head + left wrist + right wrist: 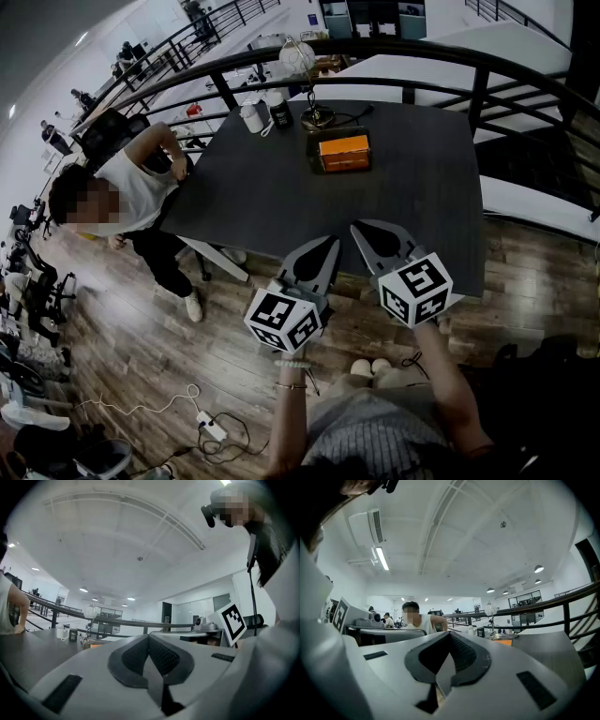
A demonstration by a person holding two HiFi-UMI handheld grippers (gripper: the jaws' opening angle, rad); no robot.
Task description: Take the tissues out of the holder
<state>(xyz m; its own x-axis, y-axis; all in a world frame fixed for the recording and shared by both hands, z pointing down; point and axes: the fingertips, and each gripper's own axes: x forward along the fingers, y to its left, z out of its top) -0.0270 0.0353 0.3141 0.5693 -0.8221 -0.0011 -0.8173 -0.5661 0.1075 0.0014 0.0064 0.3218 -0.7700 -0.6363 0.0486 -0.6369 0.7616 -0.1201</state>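
Well, the orange tissue holder (343,152) sits toward the far side of the dark table (262,197), at about twelve o'clock from both grippers, with a lamp (317,117) just beyond it at eleven. The left gripper (323,251) and right gripper (367,234) hover over the near edge, jaws pressed together on nothing, probably because the reach hasn't begun. A seated person (122,192) leans in at nine o'clock.

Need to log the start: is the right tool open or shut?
Shut. The right tool shows its dark pads meeting at the tips, with nothing between them.
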